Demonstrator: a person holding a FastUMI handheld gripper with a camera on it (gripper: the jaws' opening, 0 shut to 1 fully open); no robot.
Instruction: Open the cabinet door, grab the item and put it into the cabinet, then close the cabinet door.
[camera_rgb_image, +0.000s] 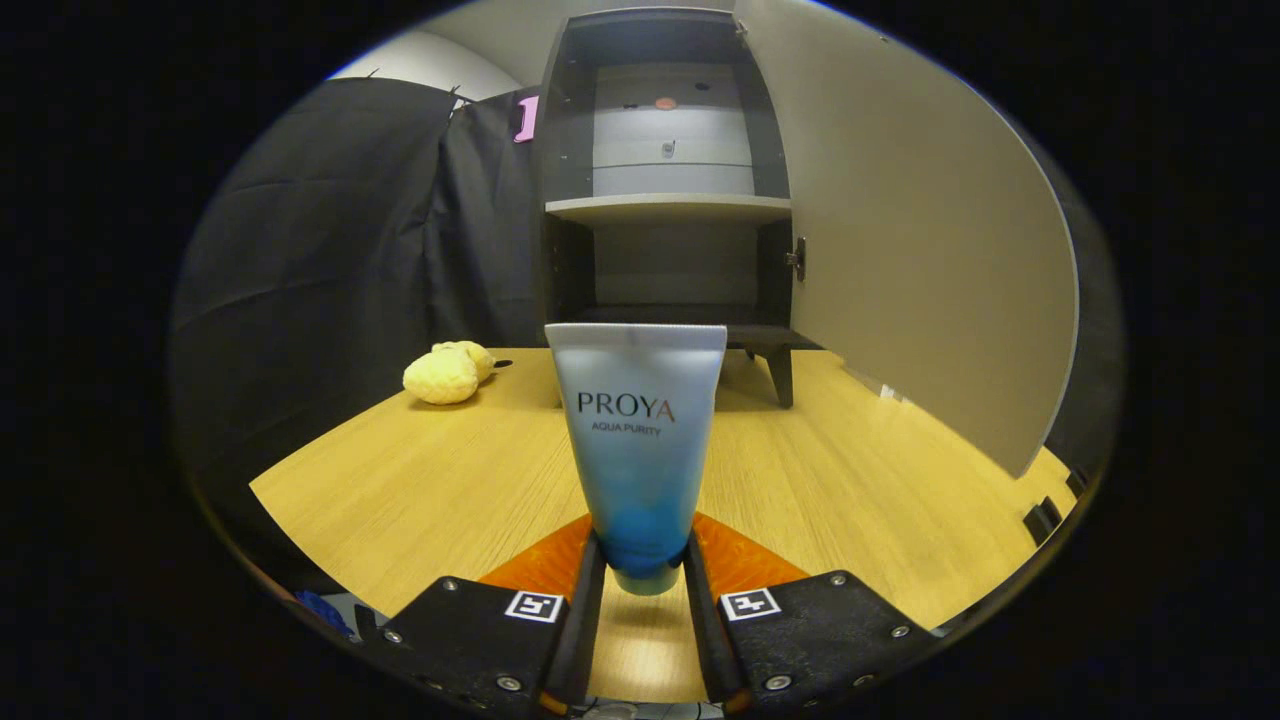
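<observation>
**Tube in the grip, cabinet open ahead: the carry-in step**

Well beyond the fingers and off to their left, a lumpy yellow toy (447, 373) lies on the wooden table (400, 470), close to the cabinet's left foot; by the task sentence it plays no part here.

Straight ahead, the gripper (641, 572) is clamped on the tube (638, 440): both fingers press its lower, capped end from either side, and the tube stands upright between them with its flat crimped end on top. It looks lifted clear of the table, though the gap beneath the cap is hard to judge.

Beyond the tube stands the cabinet (668, 180), dark-walled, with a pale shelf (668, 207) across the middle and an open lower compartment right behind the tube's top edge.

To the right of the fingers, the cabinet door (900, 230) is swung wide open toward the gripper, hinged on the cabinet's right side.

My reading: opening and grabbing are done, and placing is in hand. The next move calls for carrying the tube forward into a compartment, keeping it clear of the shelf edge, releasing it, then swinging the door closed from the right.
</observation>
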